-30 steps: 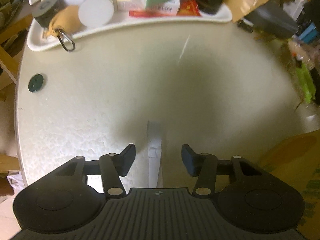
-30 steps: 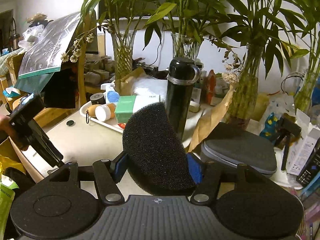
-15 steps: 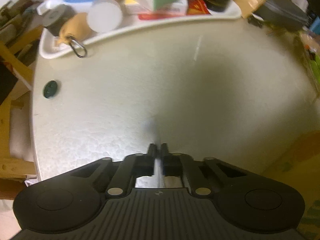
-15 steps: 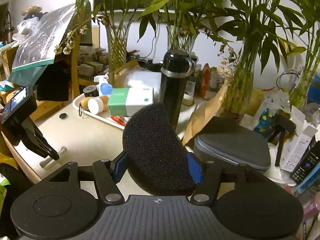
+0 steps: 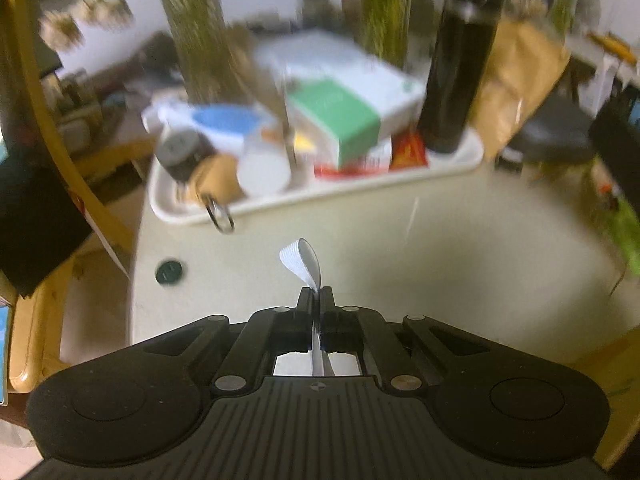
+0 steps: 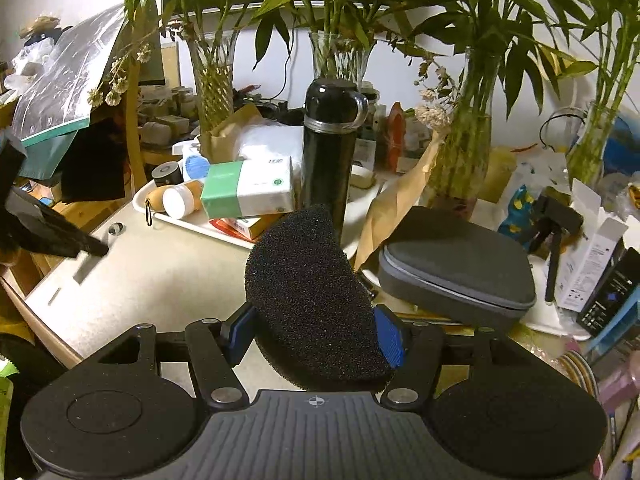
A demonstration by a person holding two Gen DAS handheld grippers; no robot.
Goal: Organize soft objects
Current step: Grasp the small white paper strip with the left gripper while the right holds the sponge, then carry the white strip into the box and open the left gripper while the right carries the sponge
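We hold both soft things clear of the table [image 5: 440,264].

Our left gripper [image 5: 316,294] is pinched tight on the white ribbed strip [image 5: 303,262], which curls above its tips; our right gripper [image 6: 316,334] squeezes the black sponge [image 6: 308,300], probably ready for stowing. The white tray [image 5: 460,160] already carries a green-white box [image 5: 340,120], black flask [image 5: 456,64] and small jars.

Dim, yellowish; left view motion-blurred
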